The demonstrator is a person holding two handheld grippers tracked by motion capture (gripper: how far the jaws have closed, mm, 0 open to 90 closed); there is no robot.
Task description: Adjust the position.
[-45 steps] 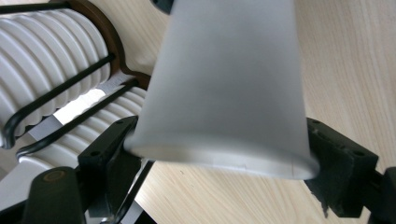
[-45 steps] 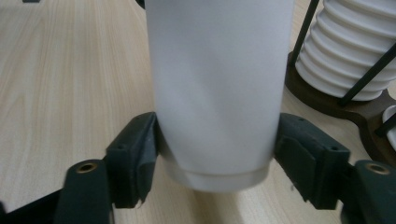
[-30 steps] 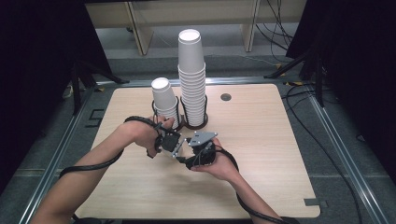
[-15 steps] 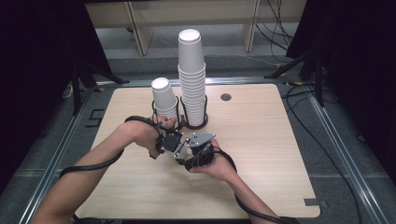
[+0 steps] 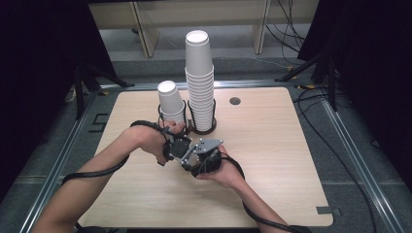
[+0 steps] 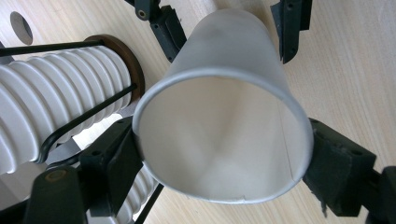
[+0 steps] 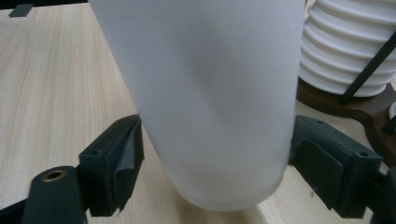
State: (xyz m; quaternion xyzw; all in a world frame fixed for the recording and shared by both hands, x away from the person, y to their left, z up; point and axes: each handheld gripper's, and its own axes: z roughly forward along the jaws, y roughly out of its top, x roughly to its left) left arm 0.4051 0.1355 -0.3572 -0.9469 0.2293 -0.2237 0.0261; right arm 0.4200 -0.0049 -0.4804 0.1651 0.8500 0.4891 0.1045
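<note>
My left gripper (image 6: 224,158) clamps the white paper cup (image 6: 224,116) at its rim. My right gripper (image 7: 217,163) has just been closing on its base. Squeezing harder could crush the thin wall against the tall white cup stack (image 5: 200,82).

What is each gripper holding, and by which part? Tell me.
One paper cup. The left gripper clamps it at the open rim. The right gripper, its jaws just having been closing, has its pads against the wall near the base.

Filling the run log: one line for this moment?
left gripper: shut on paper cup rim | right gripper: jaws astride cup base, just closing | cup stacks in holder behind
</note>
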